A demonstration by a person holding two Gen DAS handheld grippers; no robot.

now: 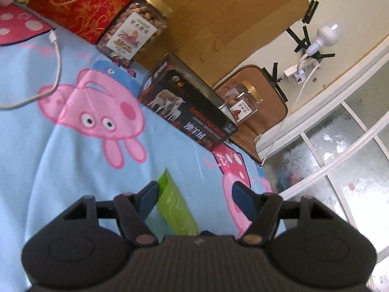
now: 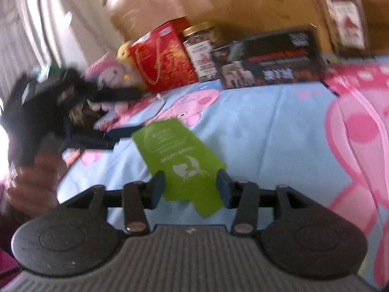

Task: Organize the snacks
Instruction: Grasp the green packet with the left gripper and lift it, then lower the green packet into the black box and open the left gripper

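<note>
Open stretch of bed (image 2: 267, 131) across the middle, free for passing. Blocked along the far edge by a row: red gift box (image 2: 163, 60), nut jar (image 2: 201, 48), black box (image 2: 269, 60), second jar (image 2: 345, 19). Green packet (image 2: 180, 155) lying flat between the jaws of the right hand-held gripper (image 2: 190, 187). Toward the left edge, plush doll (image 2: 114, 73) and white cable (image 1: 57, 65).
</note>
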